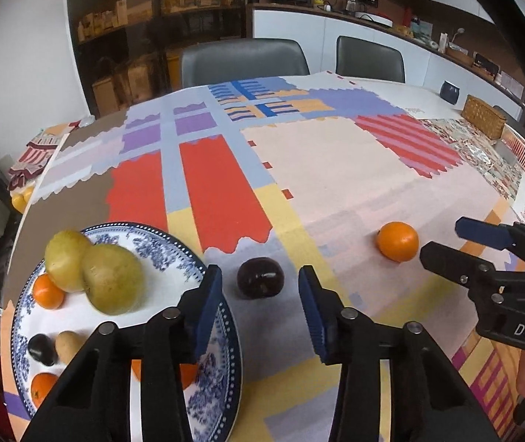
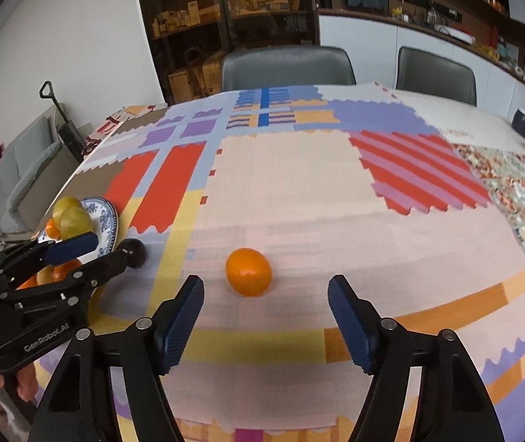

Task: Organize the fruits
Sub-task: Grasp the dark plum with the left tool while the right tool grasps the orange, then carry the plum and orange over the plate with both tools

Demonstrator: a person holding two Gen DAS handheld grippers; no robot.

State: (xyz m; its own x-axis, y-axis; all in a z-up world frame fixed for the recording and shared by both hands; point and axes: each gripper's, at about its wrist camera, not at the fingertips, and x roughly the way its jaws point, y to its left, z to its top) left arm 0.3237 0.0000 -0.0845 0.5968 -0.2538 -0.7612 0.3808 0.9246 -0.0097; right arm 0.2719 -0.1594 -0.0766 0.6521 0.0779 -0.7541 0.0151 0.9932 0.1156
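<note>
1. Left gripper (image 1: 260, 309) at the bottom centre of its view: blue pads spread wide, nothing held.
2. Just beyond them, a dark purple round plum (image 1: 260, 277) sits on the patchwork tablecloth (image 1: 336, 169), just beside the blue-and-white patterned plate (image 1: 174, 246) at lower left.
3. Right gripper (image 2: 266, 316) likewise splayed and empty, low in its frame.
4. Ahead, a round orange (image 2: 249, 272) rests alone, centre frame.
5. Upper frame: two grey chairs (image 2: 288, 68).

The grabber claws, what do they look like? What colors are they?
Both the left gripper and the right gripper are black plastic with silver rivets and ridged blue pads. White lettering marks their bodies. No cables or sleeves show.
</note>
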